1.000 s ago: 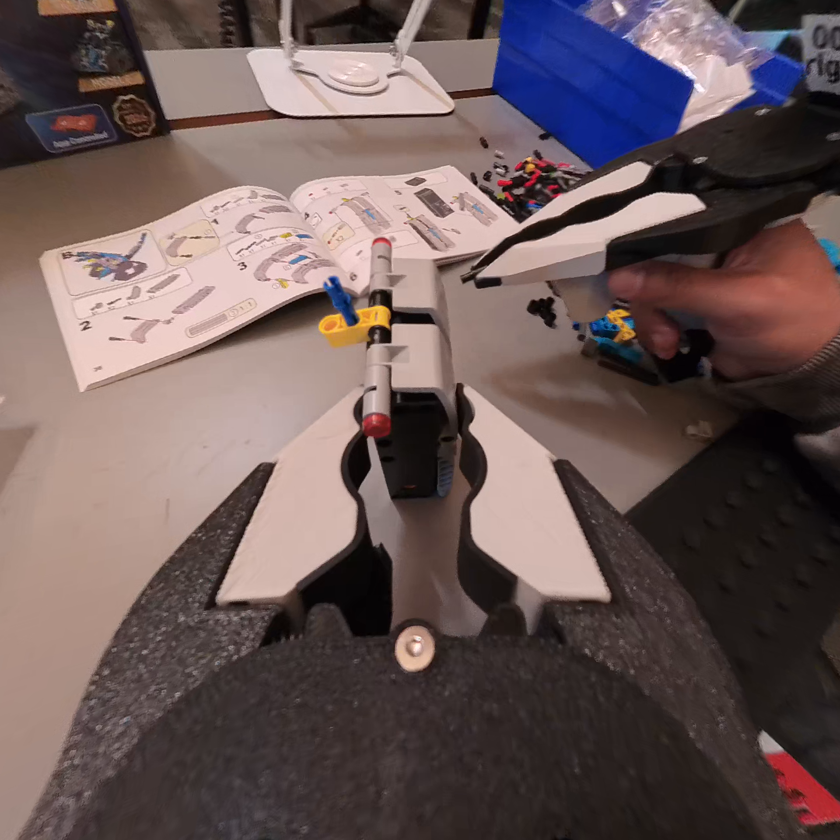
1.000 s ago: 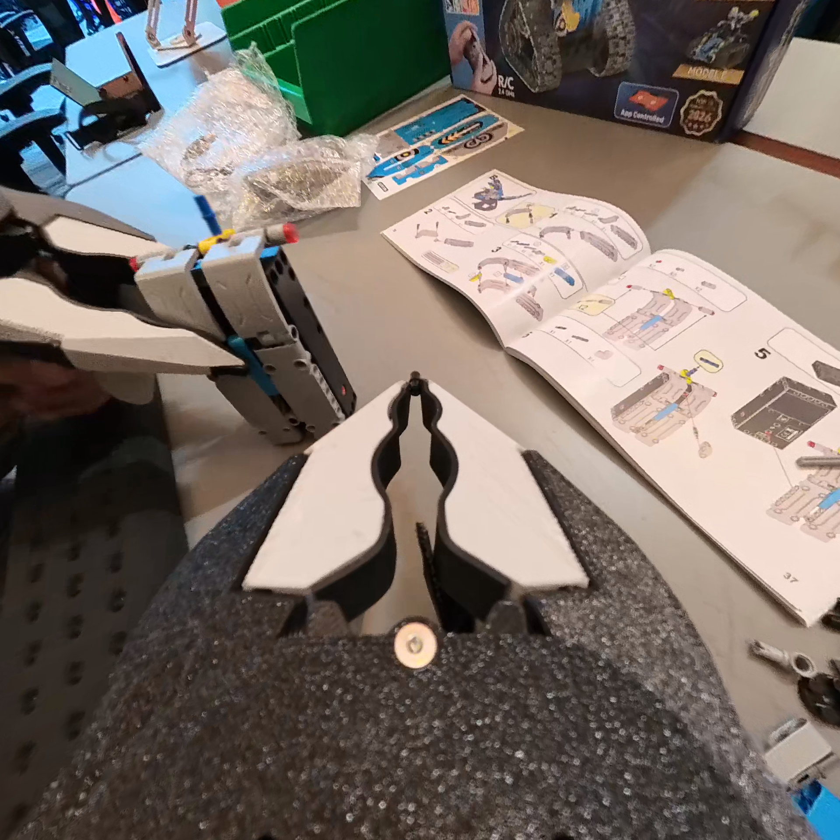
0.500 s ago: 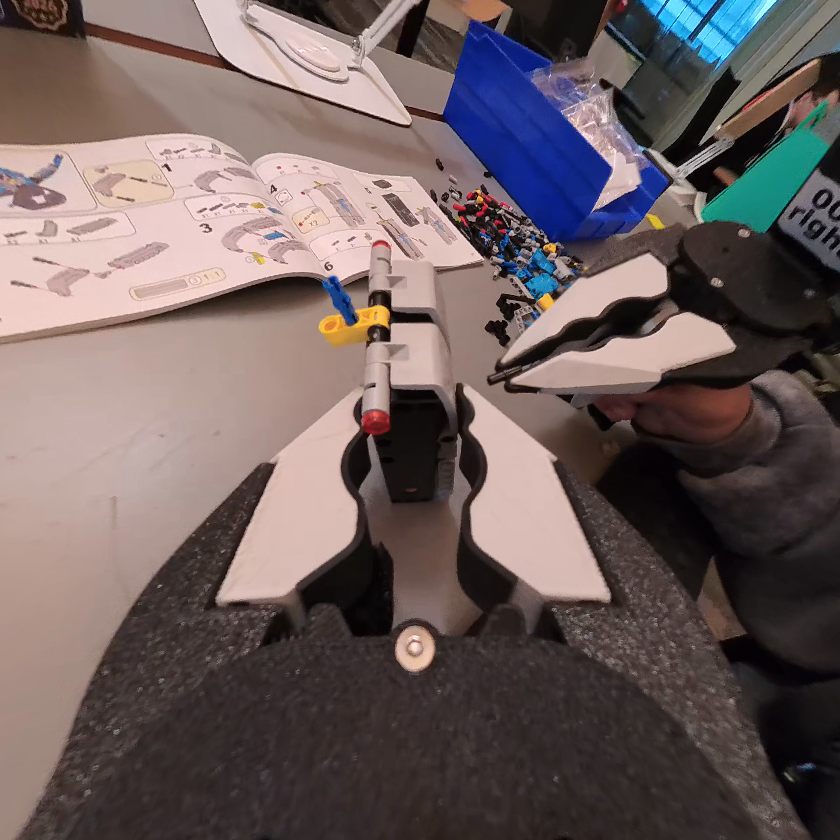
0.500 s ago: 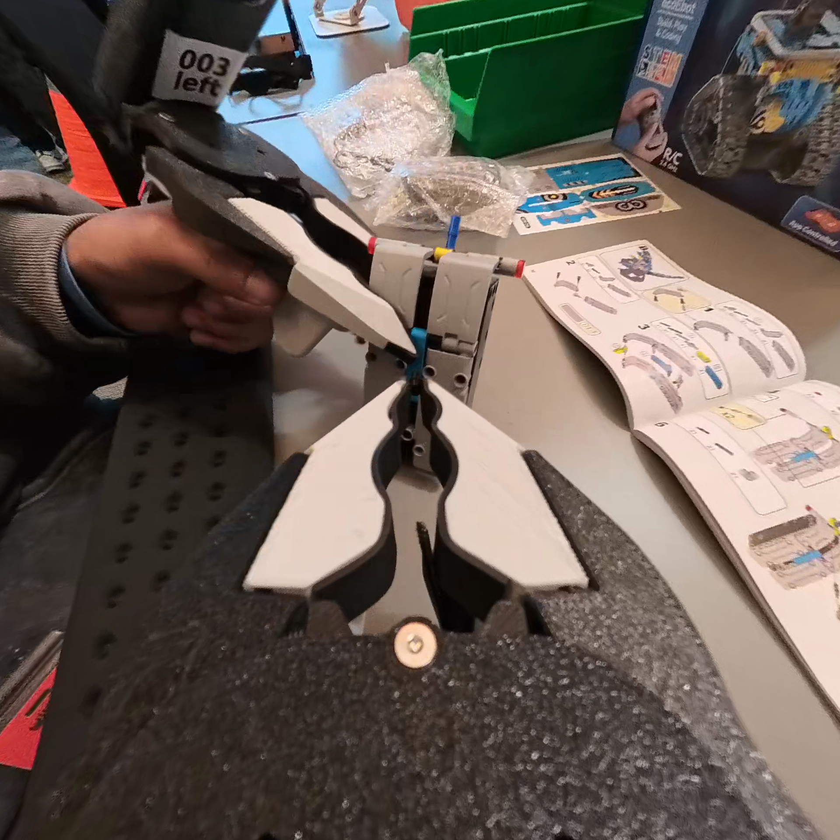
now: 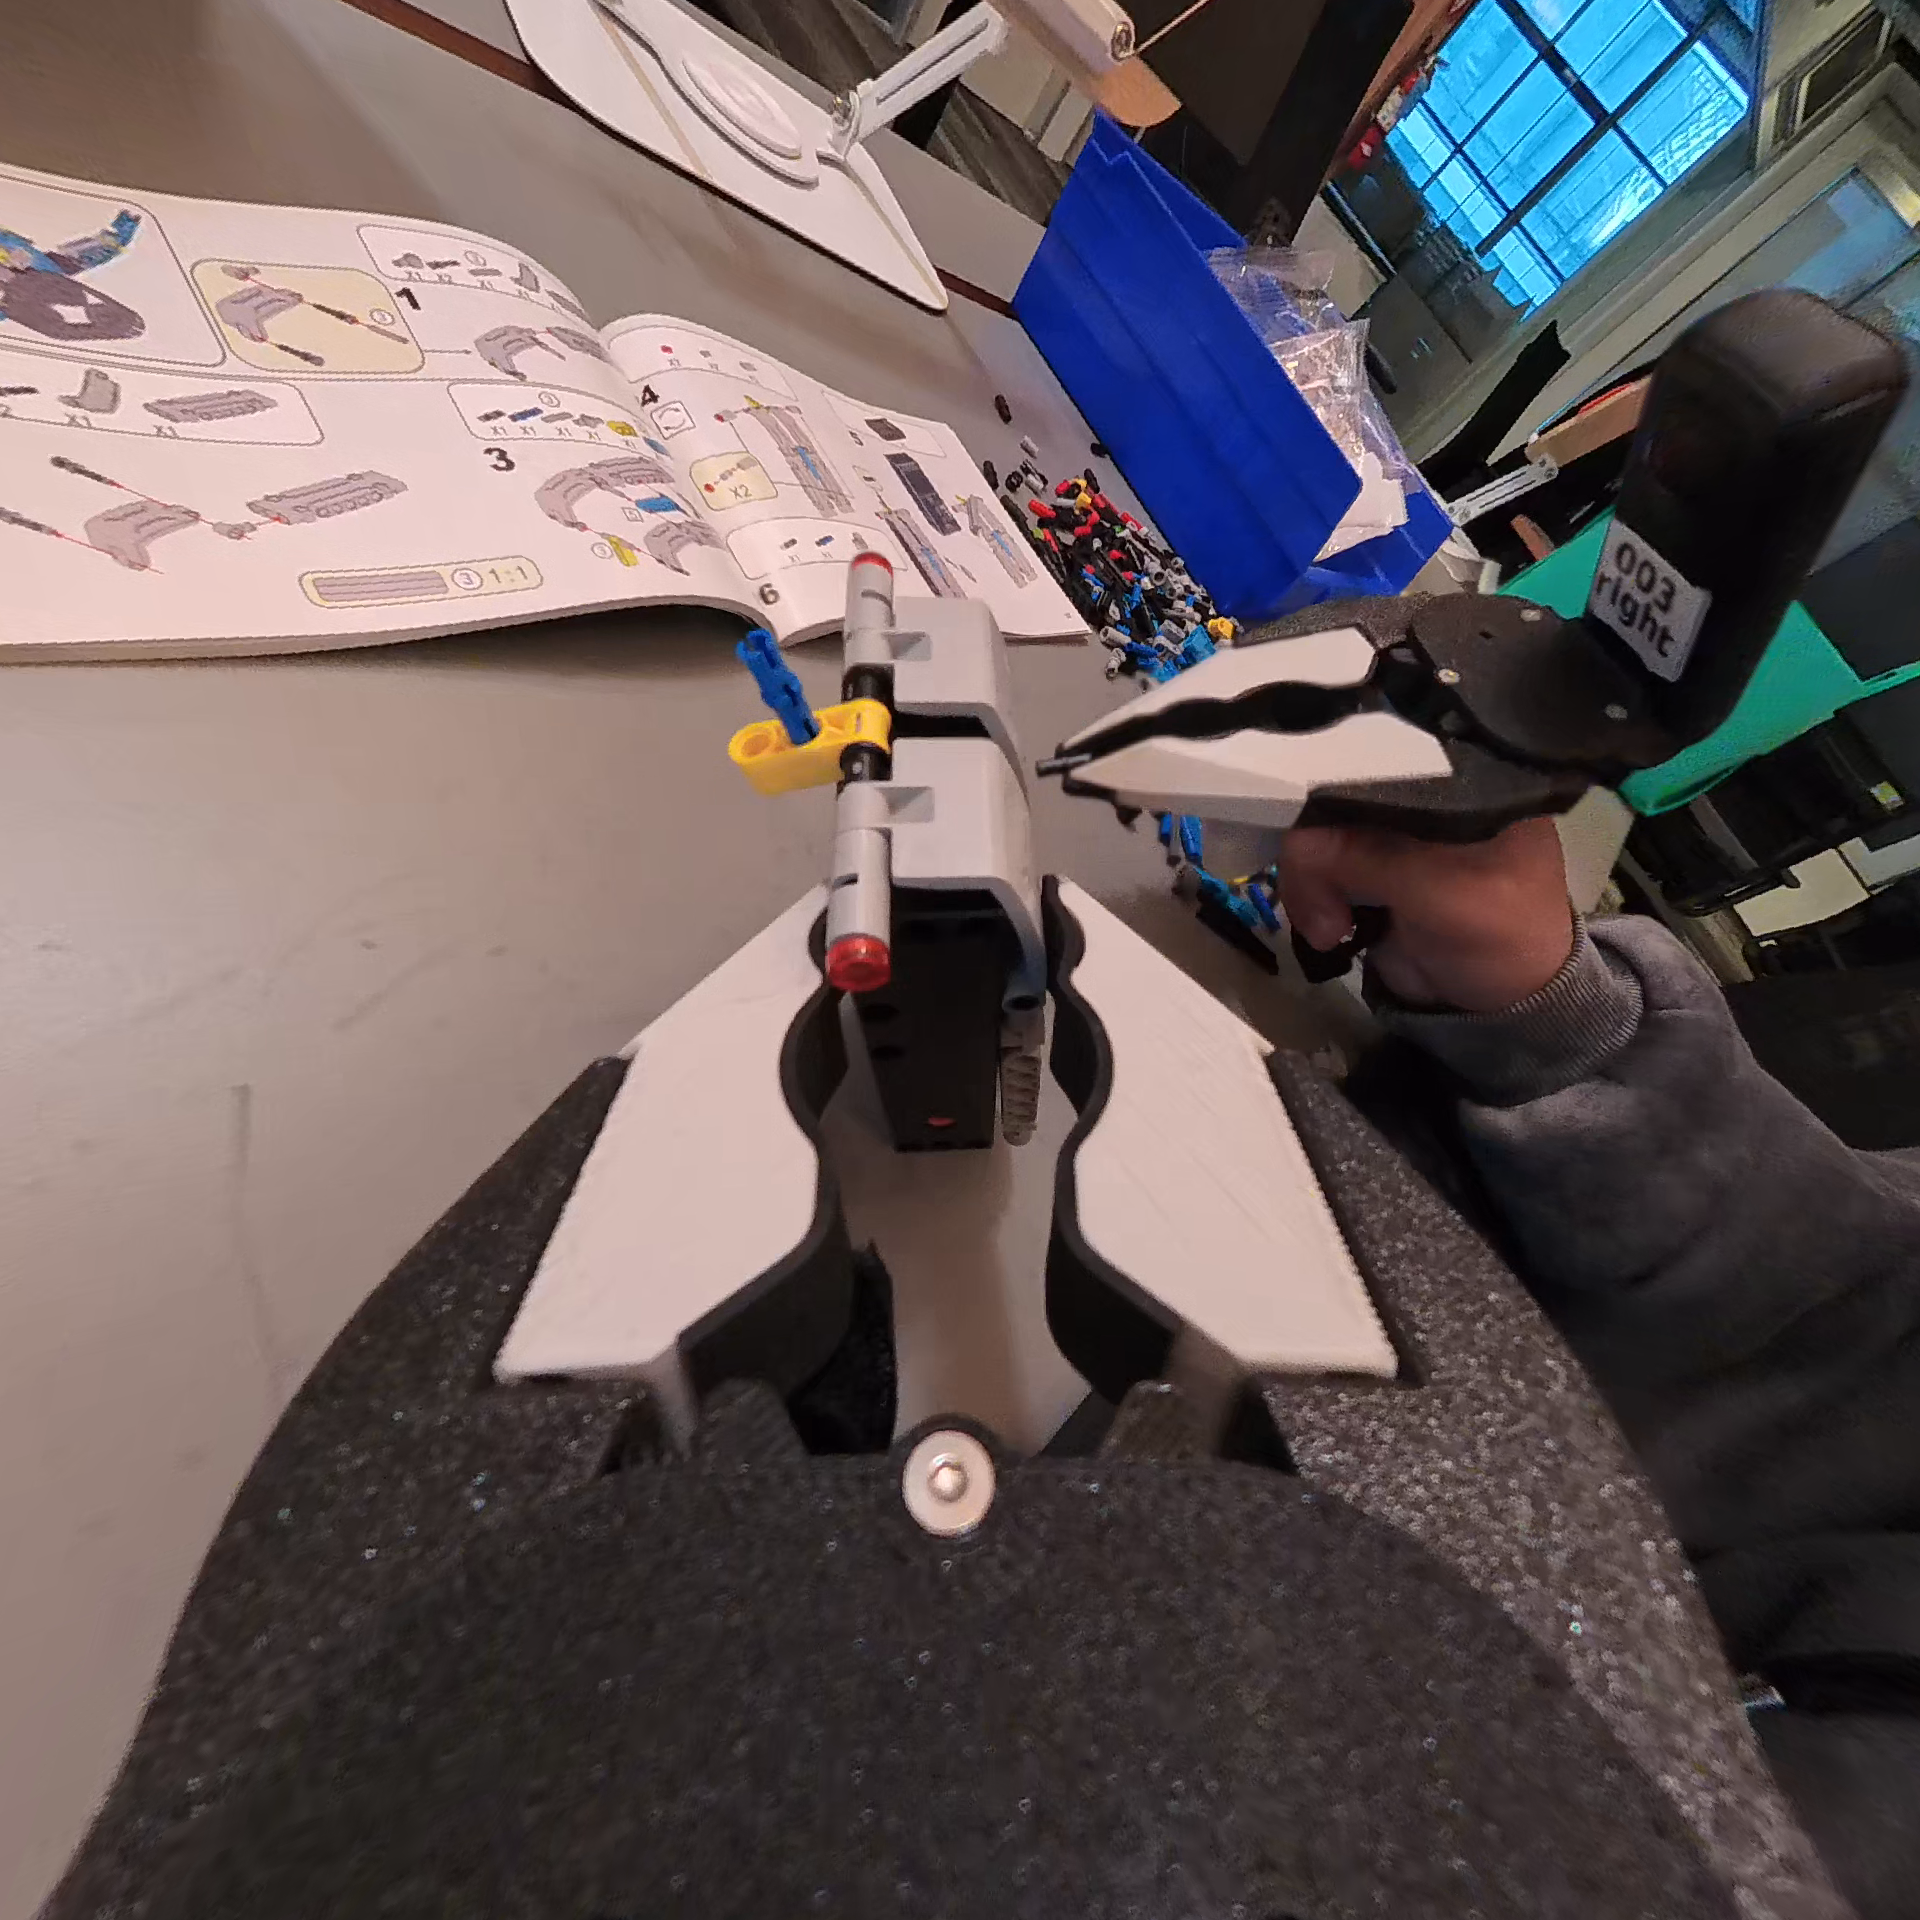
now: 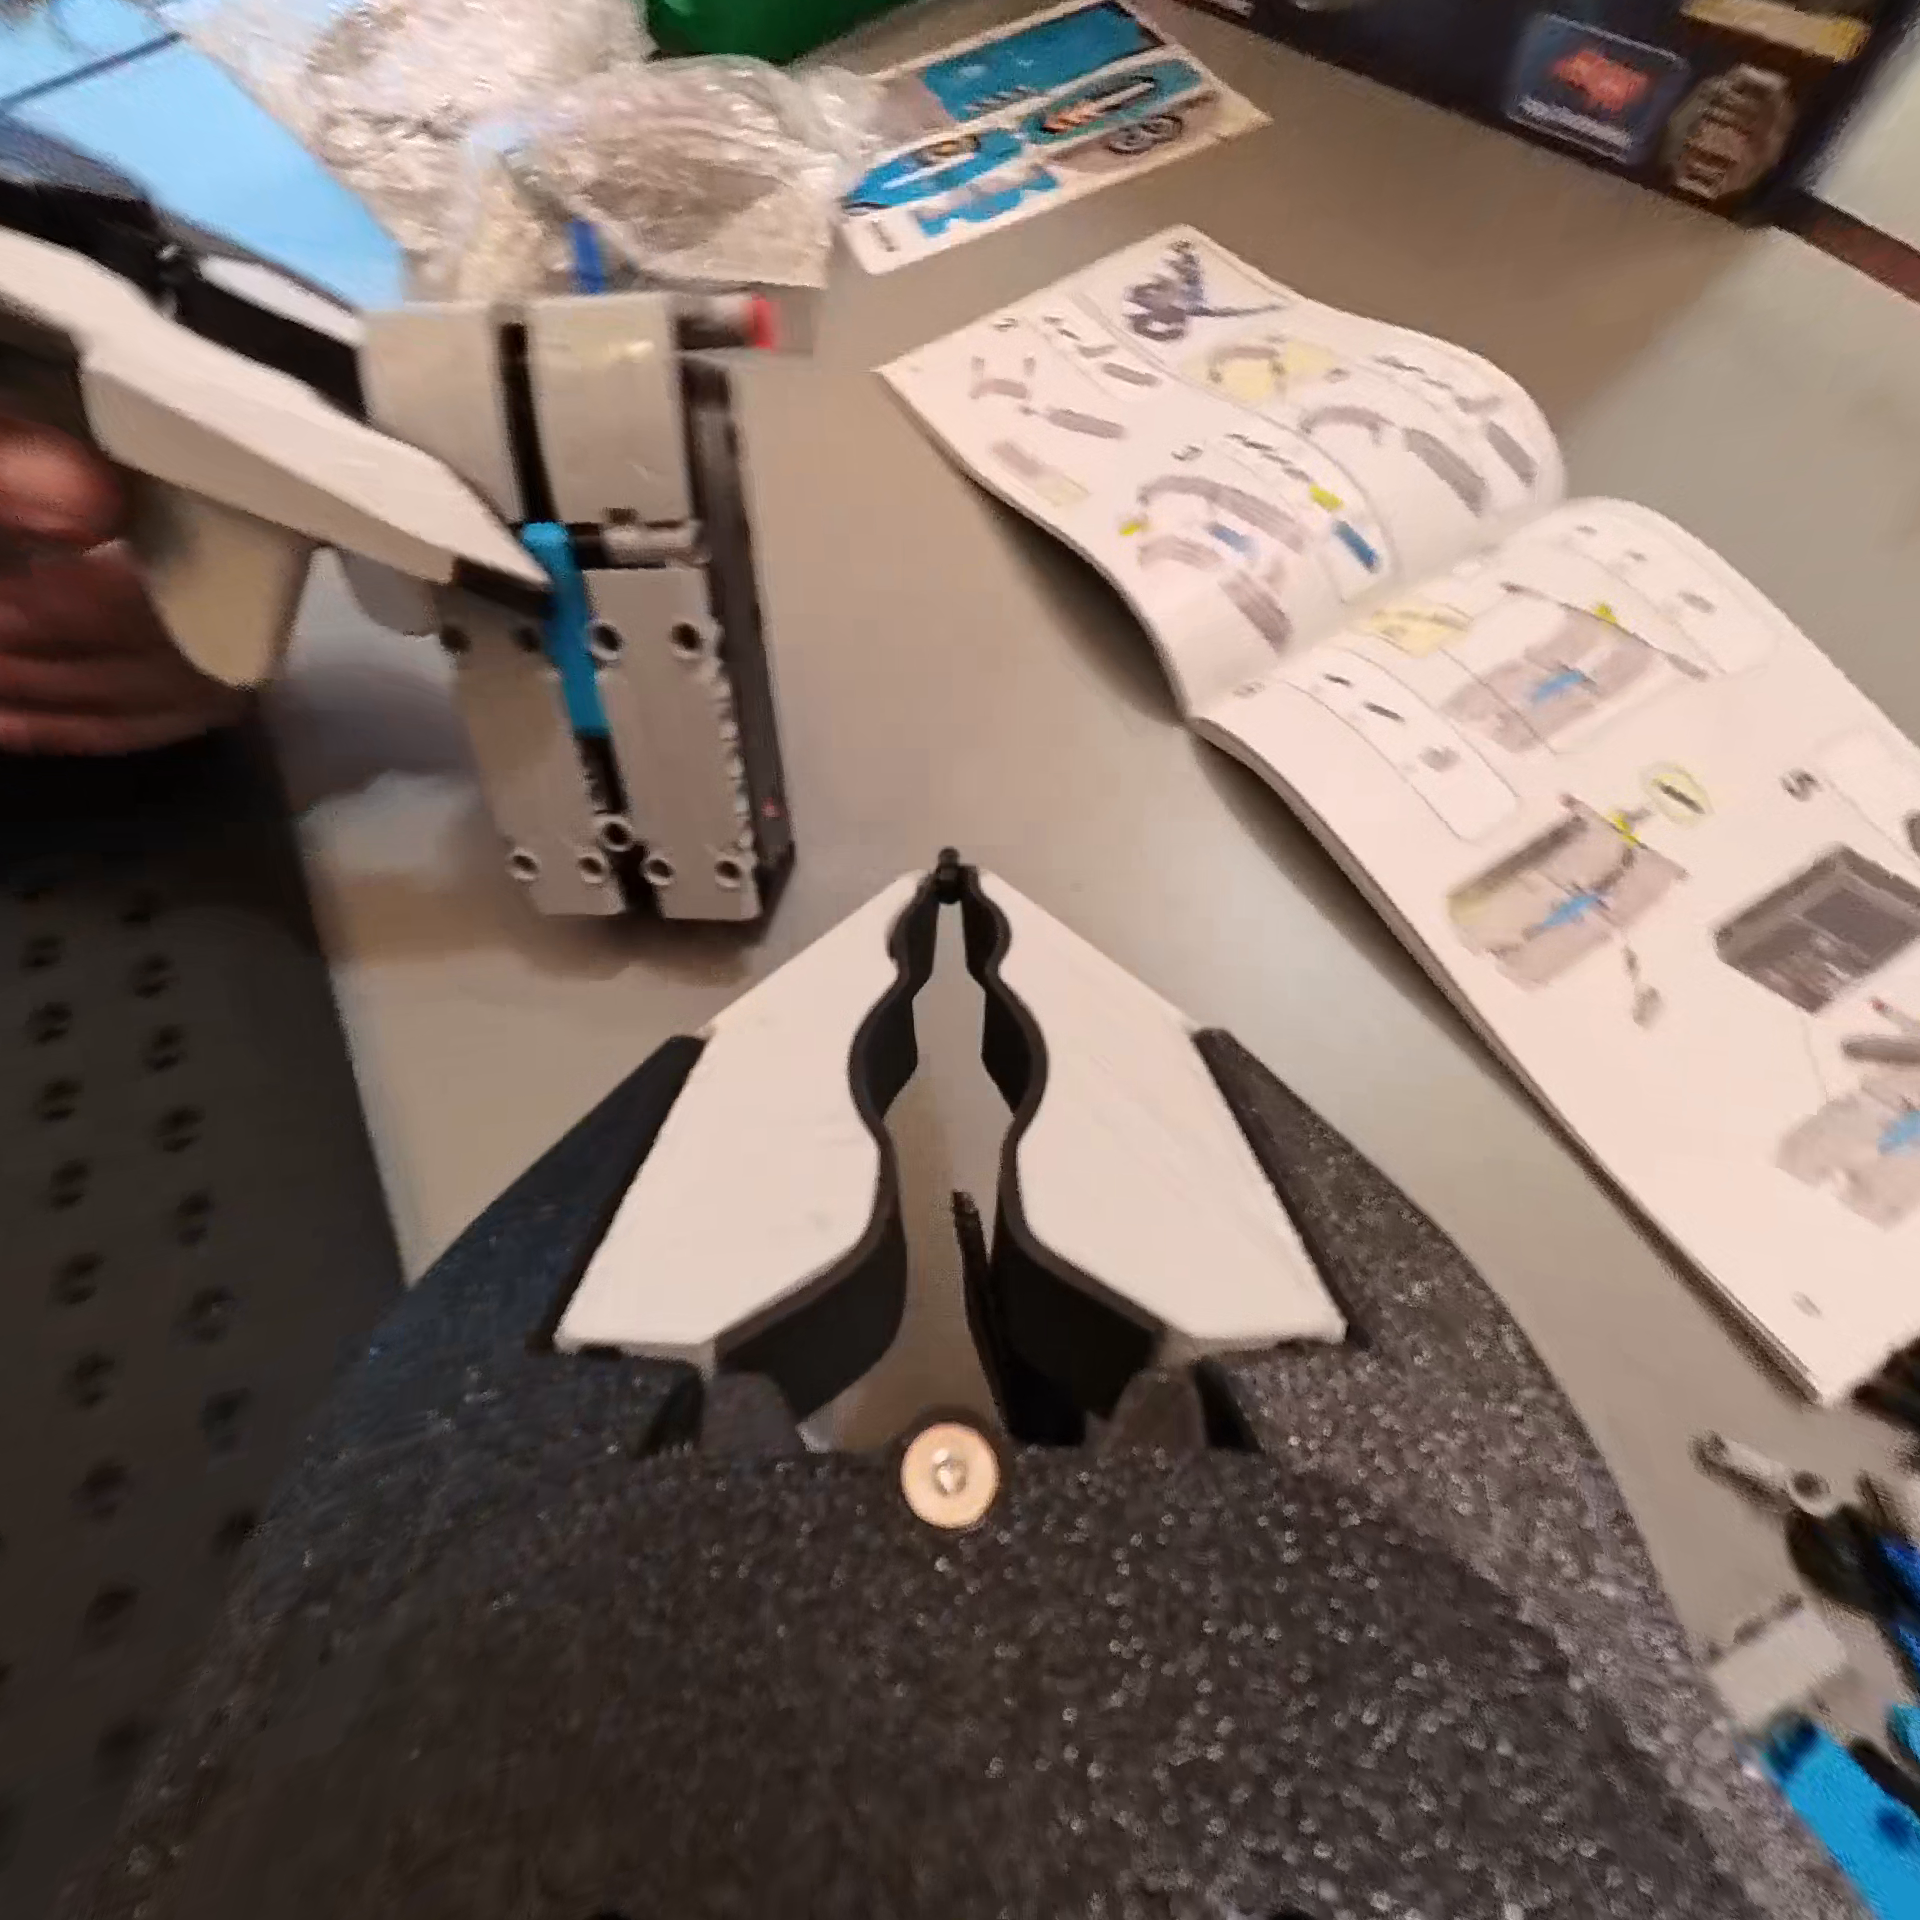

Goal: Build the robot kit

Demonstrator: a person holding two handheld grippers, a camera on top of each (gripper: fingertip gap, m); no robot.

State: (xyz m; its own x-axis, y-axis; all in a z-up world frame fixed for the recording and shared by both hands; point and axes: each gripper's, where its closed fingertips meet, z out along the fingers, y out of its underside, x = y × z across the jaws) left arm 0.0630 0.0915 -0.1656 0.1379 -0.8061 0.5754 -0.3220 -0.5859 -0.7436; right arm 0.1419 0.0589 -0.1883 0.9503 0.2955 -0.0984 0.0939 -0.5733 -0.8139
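My left gripper (image 5: 940, 935) is shut on a brick assembly (image 5: 951, 790) with grey panels and a black core. It holds the assembly upright on the grey table. A grey axle with red ends, a yellow connector (image 5: 805, 743) and a blue pin sit on the assembly's left side. My right gripper (image 5: 1049, 767) is shut, with a small black pin at its tips. The tips are just right of the grey panel and not touching it. In the right wrist view the right gripper (image 6: 948, 873) points below the assembly (image 6: 623, 582), which the left gripper (image 6: 499, 566) grips from the left.
An open instruction booklet (image 5: 416, 447) lies behind the assembly and also shows in the right wrist view (image 6: 1455, 675). A pile of small parts (image 5: 1117, 561) lies by a blue bin (image 5: 1184, 416). A white lamp base (image 5: 748, 125), plastic bags (image 6: 665, 177), a sticker sheet (image 6: 1018, 177) and a black perforated mat (image 6: 156, 1091) are nearby. About 9 centimetres separates my left fingertips from my right.
My right gripper swung in to the assembly's side, then drew back a little. My left gripper turned the assembly toward the right and kept hold of it.
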